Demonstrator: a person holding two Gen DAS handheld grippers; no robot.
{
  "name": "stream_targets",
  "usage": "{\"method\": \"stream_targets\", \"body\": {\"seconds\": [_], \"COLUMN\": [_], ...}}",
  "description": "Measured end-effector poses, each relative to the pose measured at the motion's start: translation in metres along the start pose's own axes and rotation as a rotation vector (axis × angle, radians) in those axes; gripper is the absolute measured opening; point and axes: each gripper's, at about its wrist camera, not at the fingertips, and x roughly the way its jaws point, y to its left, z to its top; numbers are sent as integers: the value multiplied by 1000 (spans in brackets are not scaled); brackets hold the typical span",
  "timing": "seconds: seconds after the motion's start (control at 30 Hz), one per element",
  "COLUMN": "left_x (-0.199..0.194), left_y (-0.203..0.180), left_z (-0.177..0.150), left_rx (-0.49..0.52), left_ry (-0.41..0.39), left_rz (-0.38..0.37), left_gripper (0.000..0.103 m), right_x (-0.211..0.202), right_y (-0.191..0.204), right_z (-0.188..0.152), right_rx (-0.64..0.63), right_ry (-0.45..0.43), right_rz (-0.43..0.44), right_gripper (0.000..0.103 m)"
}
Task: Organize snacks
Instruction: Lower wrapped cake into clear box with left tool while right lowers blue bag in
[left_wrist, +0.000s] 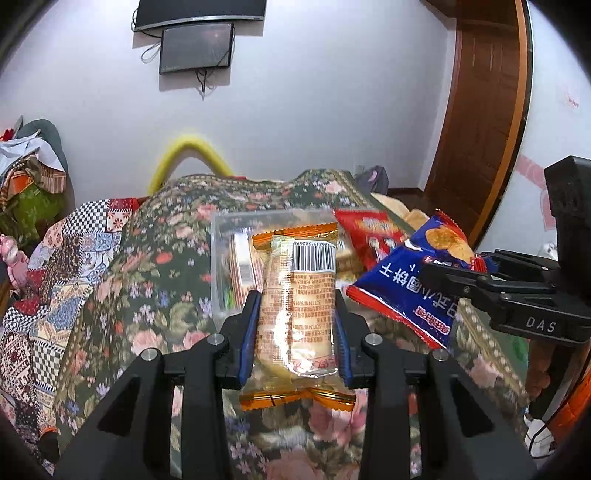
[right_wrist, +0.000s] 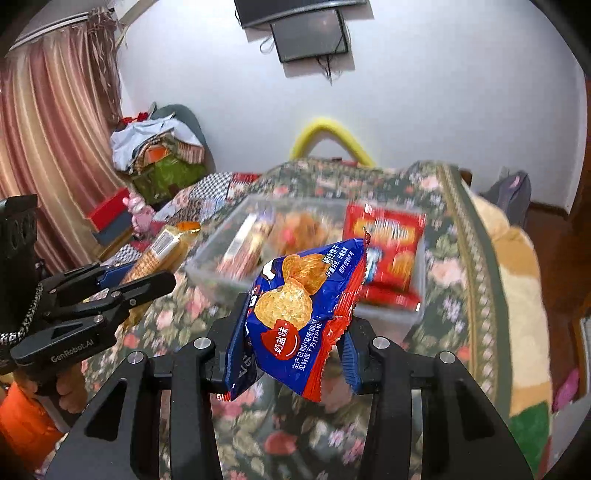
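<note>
Between the blue ridged pads of the left claw (left_wrist: 297, 325), a long, glossy clear-and-orange biscuit packet (left_wrist: 297, 310) sits pinched lengthwise, barcode up. Beside it, the right claw (right_wrist: 291, 343) clamps a crinkled blue-and-red foil cracker bag (right_wrist: 303, 314), held tilted in the air. Below both lies a floral woven cloth (left_wrist: 147, 295). Farther on, a clear rectangular plastic bin (right_wrist: 207, 269) rests on the cloth, holding a red snack pouch (right_wrist: 384, 243) and other wrapped snacks, blurred.
</note>
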Motion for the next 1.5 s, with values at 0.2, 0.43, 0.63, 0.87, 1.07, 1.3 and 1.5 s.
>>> {"method": "stream_targets", "body": {"seconds": [0.2, 0.43, 0.63, 0.87, 1.07, 1.3, 1.5], "left_x": [21, 65, 97, 117, 113, 78, 20], "left_y": [7, 20, 28, 35, 30, 23, 11], "left_z": [19, 29, 32, 26, 21, 23, 37], "left_rx": [-23, -51, -56, -94, -82, -57, -72], "left_ry": [-10, 13, 45, 87, 99, 57, -35], "left_rz": [14, 63, 95, 105, 92, 96, 71], "left_gripper": [35, 35, 35, 36, 50, 55, 55], "right_x": [12, 42, 60, 62, 64, 36, -11], "right_y": [0, -1, -4, 3, 1, -1, 4], "right_z": [23, 41, 44, 38, 30, 35, 48], "right_rx": [-21, -30, -16, -60, -72, -65, -78], "right_ry": [-38, -21, -3, -2, 52, 17, -69], "right_rz": [-27, -53, -56, -70, -109, -130, -159], "right_gripper": [40, 40, 40, 43, 54, 68, 71]}}
